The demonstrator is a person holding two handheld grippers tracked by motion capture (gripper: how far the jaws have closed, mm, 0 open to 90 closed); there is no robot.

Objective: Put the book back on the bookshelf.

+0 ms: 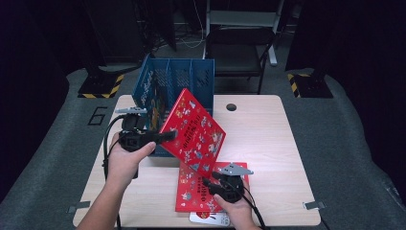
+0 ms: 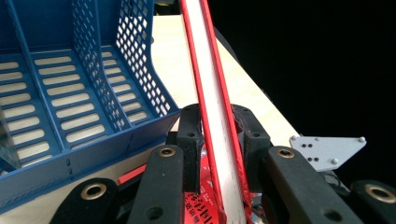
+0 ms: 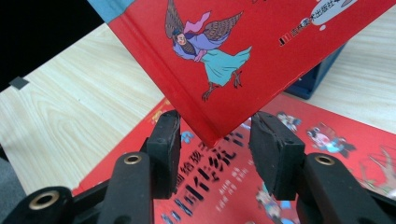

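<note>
My left gripper point(image 1: 171, 135) is shut on the left edge of a red picture book point(image 1: 194, 130) and holds it tilted above the table, in front of the blue file rack point(image 1: 178, 84). In the left gripper view the pads point(image 2: 190, 135) press on both covers of the book point(image 2: 212, 107). A second red book point(image 1: 198, 191) lies flat near the table's front edge. My right gripper point(image 1: 208, 183) hovers over it, open. The held book's lower corner point(image 3: 210, 133) hangs between the right gripper's fingers point(image 3: 166, 140) without touching them.
The rack point(image 2: 84, 93) has several slots, and a colourful book point(image 1: 154, 103) stands in its left one. A white booklet point(image 1: 210, 218) pokes out under the flat red book. The wooden table point(image 1: 268, 139) has a cable hole point(image 1: 231, 107). A black chair point(image 1: 239, 48) stands behind it.
</note>
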